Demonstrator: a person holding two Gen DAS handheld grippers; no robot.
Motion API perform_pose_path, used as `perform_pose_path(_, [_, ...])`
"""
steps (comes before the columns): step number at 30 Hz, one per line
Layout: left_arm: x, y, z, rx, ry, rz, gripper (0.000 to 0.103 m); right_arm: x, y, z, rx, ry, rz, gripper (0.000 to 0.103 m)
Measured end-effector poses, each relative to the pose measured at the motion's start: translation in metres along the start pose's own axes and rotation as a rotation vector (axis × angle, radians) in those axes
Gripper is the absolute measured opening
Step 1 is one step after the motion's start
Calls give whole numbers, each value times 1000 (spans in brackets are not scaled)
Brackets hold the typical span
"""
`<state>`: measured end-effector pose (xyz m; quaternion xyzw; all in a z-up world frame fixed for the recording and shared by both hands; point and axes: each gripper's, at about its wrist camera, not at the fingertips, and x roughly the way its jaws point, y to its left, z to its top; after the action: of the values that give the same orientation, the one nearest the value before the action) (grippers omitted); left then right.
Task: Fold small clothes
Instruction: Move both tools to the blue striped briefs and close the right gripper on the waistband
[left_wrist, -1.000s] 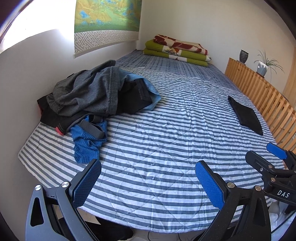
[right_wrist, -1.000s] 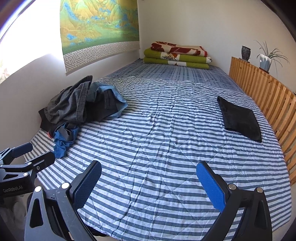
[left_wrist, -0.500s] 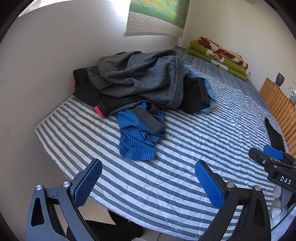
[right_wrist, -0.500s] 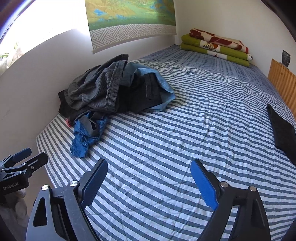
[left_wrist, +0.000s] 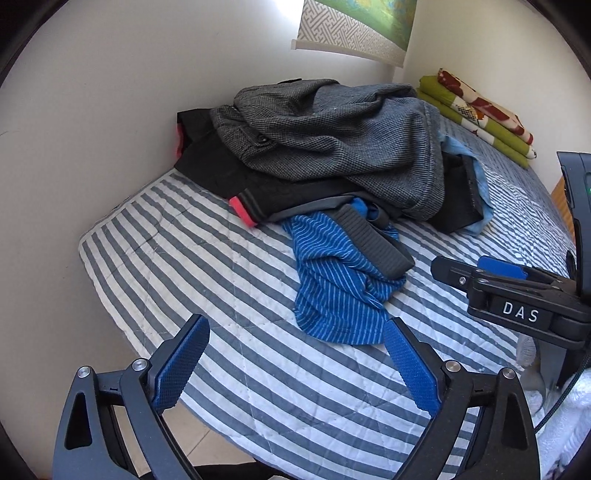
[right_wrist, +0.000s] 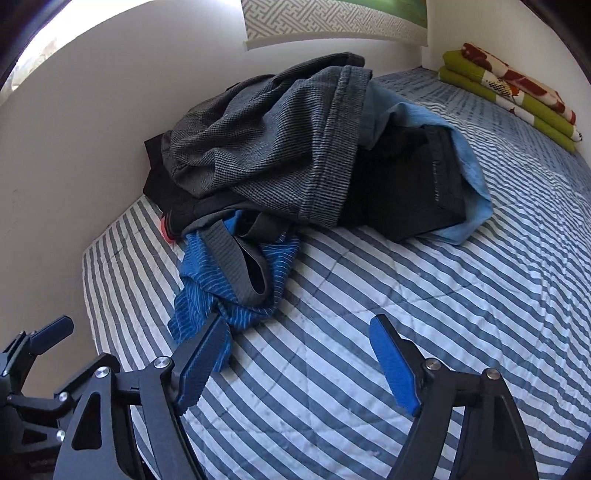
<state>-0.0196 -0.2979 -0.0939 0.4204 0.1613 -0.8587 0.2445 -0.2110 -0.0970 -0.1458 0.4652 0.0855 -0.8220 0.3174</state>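
Note:
A crumpled blue striped garment (left_wrist: 332, 291) with a grey waistband lies at the front of a clothes pile (left_wrist: 332, 147) on the striped bed. My left gripper (left_wrist: 295, 365) hangs open just short of it, nothing between its fingers. From the right wrist view the same blue garment (right_wrist: 236, 291) sits ahead and left; my right gripper (right_wrist: 295, 362) is open, its left fingertip (right_wrist: 203, 354) in front of the garment's lower edge. The right gripper (left_wrist: 491, 273) also shows from the left wrist, right of the garment.
The pile holds a grey knit garment (right_wrist: 280, 140), black garments (right_wrist: 406, 192) and a light blue one (right_wrist: 465, 181), pushed against the white wall (left_wrist: 110, 129). Folded green and red bedding (right_wrist: 513, 96) lies at the far end. The bed edge (left_wrist: 122, 325) drops off near left.
Both grippers have moved left and closer to the clothes pile, still open. The blue striped garment now fills the middle of both views; the folded black garment has left the view.

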Motion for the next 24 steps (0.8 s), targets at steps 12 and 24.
perform_pose_path(12, [21, 24, 11, -27, 9, 22, 93, 66, 38, 28, -38, 71, 45, 72])
perform_pose_path(24, [0, 20, 14, -6, -39, 19, 93, 87, 55, 31, -101, 127, 13, 7])
